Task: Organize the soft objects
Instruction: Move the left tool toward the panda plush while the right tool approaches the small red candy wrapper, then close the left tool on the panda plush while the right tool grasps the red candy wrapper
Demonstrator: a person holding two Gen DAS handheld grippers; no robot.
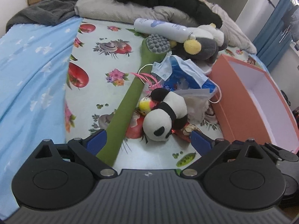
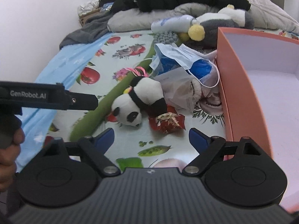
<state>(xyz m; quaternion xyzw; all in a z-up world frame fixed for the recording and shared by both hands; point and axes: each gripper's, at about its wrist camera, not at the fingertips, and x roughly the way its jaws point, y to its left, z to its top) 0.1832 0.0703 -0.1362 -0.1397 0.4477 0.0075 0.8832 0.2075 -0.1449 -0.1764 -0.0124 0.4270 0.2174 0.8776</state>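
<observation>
— Left gripper (image 1: 147, 140)? Right gripper (image 2: 151, 137)?

— Both spread wide, holding nothing, hovering low over the fruit-print sheet (image 1: 104, 59).

— And the panda plush (image 1: 165, 117)?

— Lying on its side, just in front of both sets of fingers, well apart from either pad. Leaning against the long green plush (image 1: 123, 110), with a small yellow toy (image 1: 144, 105) tucked between the two.

— Beyond the panda?

— Blue face mask (image 1: 179, 69) draped over a blue bag, then a grey penguin plush (image 1: 203, 44) with a white bottle (image 1: 162, 29) touching it. Small red pouch (image 2: 168, 122) right beside the panda.

— To the panda's right?

— Open pink box (image 1: 235, 97), white inside.
</observation>
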